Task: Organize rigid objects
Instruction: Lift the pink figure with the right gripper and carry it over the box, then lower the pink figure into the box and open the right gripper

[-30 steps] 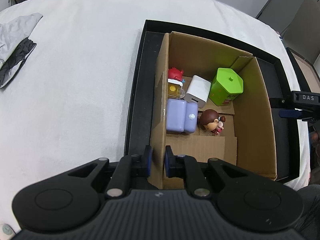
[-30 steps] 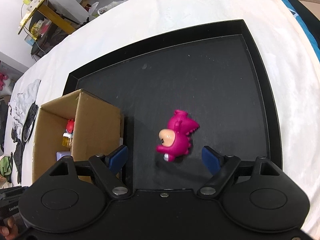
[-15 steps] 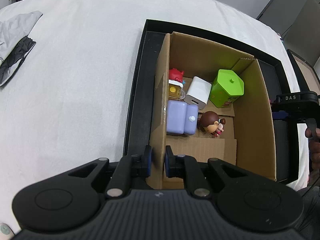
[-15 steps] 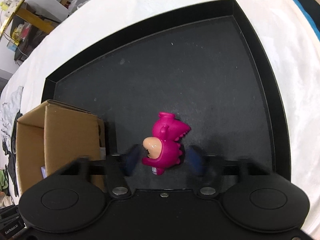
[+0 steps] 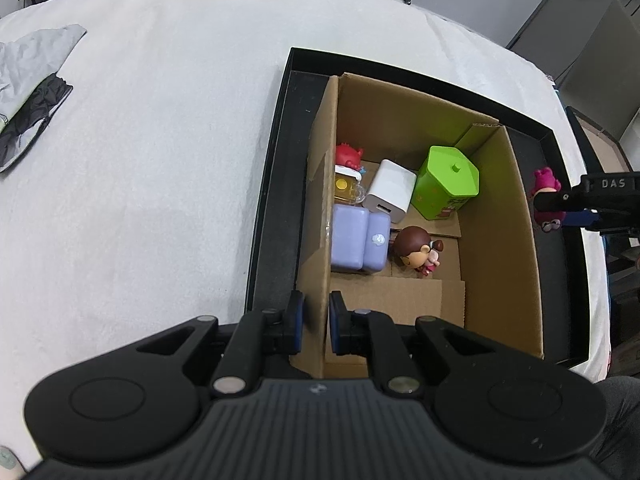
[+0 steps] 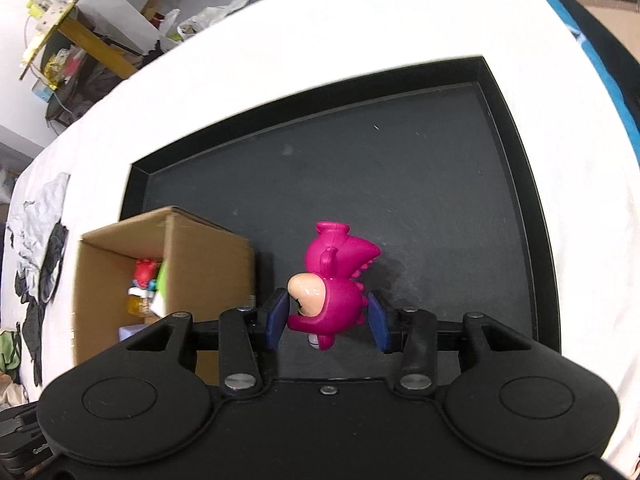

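Right wrist: right tool (image 6: 327, 317) gripping pink dinosaur (image 6: 334, 280); left tool (image 5: 316, 323) pinching box wall (image 5: 323, 216)

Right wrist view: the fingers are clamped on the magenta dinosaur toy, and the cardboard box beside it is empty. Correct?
Not quite. The right gripper does hold the magenta dinosaur toy, but the cardboard box is not empty: the left wrist view shows a green container, a white charger and figurines inside.

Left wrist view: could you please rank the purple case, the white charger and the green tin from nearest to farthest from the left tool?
1. Purple case, by the box's left wall, nearest the left tool.
2. White charger, mid-box, just behind it.
3. Green tin, far right corner.
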`<state>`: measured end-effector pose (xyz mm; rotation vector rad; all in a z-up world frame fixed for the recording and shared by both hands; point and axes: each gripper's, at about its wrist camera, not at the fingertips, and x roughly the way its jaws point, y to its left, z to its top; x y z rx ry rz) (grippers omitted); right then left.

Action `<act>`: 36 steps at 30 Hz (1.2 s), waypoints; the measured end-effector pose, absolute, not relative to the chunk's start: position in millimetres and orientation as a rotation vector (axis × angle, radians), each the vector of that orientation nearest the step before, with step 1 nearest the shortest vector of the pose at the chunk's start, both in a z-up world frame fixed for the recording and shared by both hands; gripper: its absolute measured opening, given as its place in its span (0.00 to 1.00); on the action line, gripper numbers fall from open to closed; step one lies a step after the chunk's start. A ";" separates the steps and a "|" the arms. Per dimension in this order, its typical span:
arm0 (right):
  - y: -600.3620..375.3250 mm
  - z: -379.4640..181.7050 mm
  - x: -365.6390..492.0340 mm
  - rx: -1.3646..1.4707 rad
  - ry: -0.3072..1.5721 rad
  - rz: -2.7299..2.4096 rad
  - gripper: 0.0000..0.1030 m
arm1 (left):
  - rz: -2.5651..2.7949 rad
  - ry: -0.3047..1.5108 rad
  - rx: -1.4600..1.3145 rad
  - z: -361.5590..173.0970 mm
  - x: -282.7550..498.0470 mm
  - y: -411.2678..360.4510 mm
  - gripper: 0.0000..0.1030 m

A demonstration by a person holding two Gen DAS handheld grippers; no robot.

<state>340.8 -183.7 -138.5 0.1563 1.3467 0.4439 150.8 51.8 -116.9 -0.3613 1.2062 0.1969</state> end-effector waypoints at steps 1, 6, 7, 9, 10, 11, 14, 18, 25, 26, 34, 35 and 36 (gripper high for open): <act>-182.5 -133.9 339.5 0.153 1.340 0.449 0.41 | 0.195 1.203 -0.361 -116.2 150.3 51.9 0.12; -172.6 -111.6 331.3 0.137 1.308 0.484 0.41 | 0.186 1.192 -0.366 -113.8 146.9 52.9 0.12; -169.8 -107.1 329.6 0.133 1.301 0.490 0.41 | 0.184 1.190 -0.366 -113.4 146.1 52.9 0.12; -164.6 -99.0 326.0 0.126 1.289 0.504 0.41 | 0.179 1.185 -0.367 -112.6 144.7 53.1 0.12; -161.2 -95.3 324.5 0.121 1.284 0.513 0.41 | 0.177 1.182 -0.368 -112.3 144.2 53.0 0.12; -157.7 -92.1 323.0 0.114 1.279 0.522 0.41 | 0.174 1.180 -0.368 -111.9 143.7 53.1 0.12; -145.8 -82.5 318.8 0.094 1.266 0.543 0.41 | 0.166 1.176 -0.369 -112.3 143.0 53.6 0.12; -129.0 -73.1 311.5 0.069 1.254 0.569 0.42 | 0.156 1.177 -0.380 -113.9 142.5 56.2 0.12; -104.3 -64.6 296.6 0.020 1.252 0.606 0.42 | 0.137 1.193 -0.391 -119.3 144.3 59.2 0.12; -101.5 -64.7 294.3 0.012 1.254 0.607 0.42 | 0.134 1.192 -0.393 -119.6 144.1 59.6 0.12; -94.9 -72.1 279.5 -0.051 1.268 0.575 0.59 | 0.116 1.191 -0.396 -120.5 142.4 60.7 0.12; -95.5 -71.3 277.9 -0.053 1.262 0.574 0.59 | 0.115 1.191 -0.398 -120.7 142.4 61.0 0.12; -95.8 -71.2 276.9 -0.051 1.263 0.576 0.59 | 0.117 1.190 -0.397 -120.6 142.4 61.2 0.12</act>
